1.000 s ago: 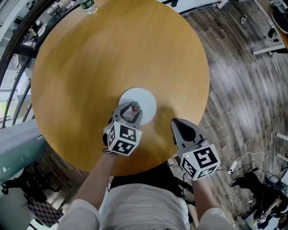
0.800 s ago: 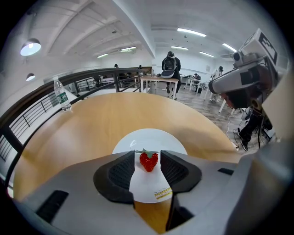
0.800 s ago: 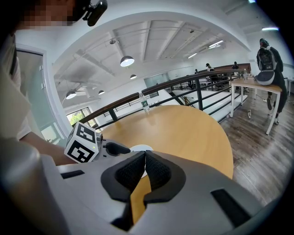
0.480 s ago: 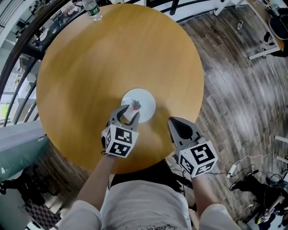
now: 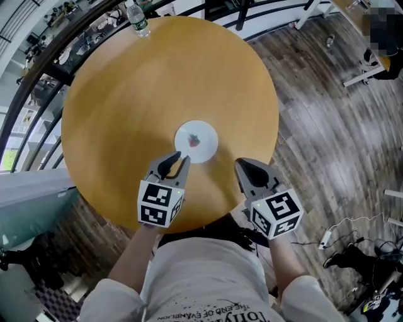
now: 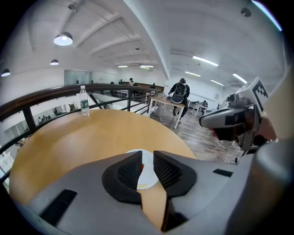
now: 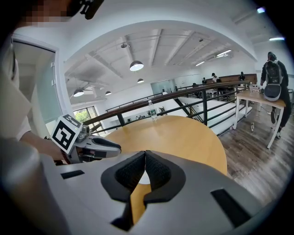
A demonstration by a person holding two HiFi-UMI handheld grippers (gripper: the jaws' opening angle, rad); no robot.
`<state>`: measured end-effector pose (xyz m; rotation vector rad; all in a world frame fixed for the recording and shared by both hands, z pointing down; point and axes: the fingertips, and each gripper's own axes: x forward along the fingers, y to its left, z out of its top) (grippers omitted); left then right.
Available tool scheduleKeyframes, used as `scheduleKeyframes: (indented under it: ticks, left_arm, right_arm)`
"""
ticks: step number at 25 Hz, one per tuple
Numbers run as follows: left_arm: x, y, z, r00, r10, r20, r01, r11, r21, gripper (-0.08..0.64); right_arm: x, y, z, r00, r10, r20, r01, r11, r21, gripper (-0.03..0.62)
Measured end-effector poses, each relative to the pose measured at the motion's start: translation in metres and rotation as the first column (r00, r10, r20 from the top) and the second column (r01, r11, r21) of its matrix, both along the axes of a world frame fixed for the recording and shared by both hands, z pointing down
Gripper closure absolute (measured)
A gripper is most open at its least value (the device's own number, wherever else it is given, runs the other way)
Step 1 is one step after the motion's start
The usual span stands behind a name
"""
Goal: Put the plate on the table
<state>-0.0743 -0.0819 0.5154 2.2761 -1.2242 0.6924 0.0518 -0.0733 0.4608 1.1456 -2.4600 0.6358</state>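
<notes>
Left tool [image 6: 148,165]: the jaws are closing, with a narrow gap between the pads and nothing gripped. Through that gap we see only the plate [image 5: 196,141] beyond, lying free of the tool. In the head view the tips sit just short of the plate's near rim, apart from it.

Right tool [image 7: 144,167]: clenched, pads together at the tips, nothing held. It hangs over the near edge of the desk [image 5: 126,107], to the right of the plate and clear of it.

Plate: flat on the desk, a little nearer us than the centre and well in from every edge. It carries a small red mark in the middle, which is too small for us to identify.

Further out: a bottle [image 5: 136,19] stands at the far rim, well apart from the plate, and wooden flooring surrounds the desk.

Assessment: we judge the placing done and the step in hand to be the withdrawal of the left tool.

Recommendations:
- Draw it straight back toward the body, lifting slightly, so that neither tip catches the rim.
- A glazed plate on smooth wood is likely to slide at a light knock.
- Keep the right tool where it is, out of the path.
- Confirm the plate sits level and does not rock before we sign the task off.
</notes>
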Motion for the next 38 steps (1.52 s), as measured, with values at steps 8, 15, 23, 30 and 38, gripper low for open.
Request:
scheduleKeyframes:
  ticks: [8, 15, 23, 30, 38]
  left_arm:
    - [-0.014, 0.04, -0.06, 1.0, 0.001, -0.017, 0.0, 0.996, 0.087, 0.527]
    - [-0.027, 0.07, -0.077, 0.997, -0.042, -0.059, 0.047, 0.996, 0.079, 0.534]
    - [-0.052, 0.075, -0.086, 0.986, -0.126, -0.109, 0.134, 0.988, 0.07, 0.534]
    - [-0.038, 0.066, -0.099, 0.983, -0.121, -0.139, 0.134, 0.987, 0.089, 0.534]
    - [-0.025, 0.067, -0.098, 0.981, -0.119, -0.154, 0.131, 0.989, 0.067, 0.534]
  right_arm:
    - [-0.003, 0.023, -0.029, 1.0, -0.007, -0.002, 0.007, 0.999, 0.043, 0.568]
    - [-0.01, 0.035, -0.044, 1.0, -0.024, -0.01, 0.025, 0.998, 0.06, 0.568]
    - [-0.018, 0.034, -0.064, 0.999, -0.052, -0.005, 0.052, 0.995, 0.089, 0.568]
    - [-0.006, 0.029, -0.07, 0.999, -0.033, -0.002, 0.034, 0.995, 0.094, 0.568]
    - [0.002, 0.028, -0.071, 0.999, -0.032, -0.004, 0.032, 0.995, 0.091, 0.568]
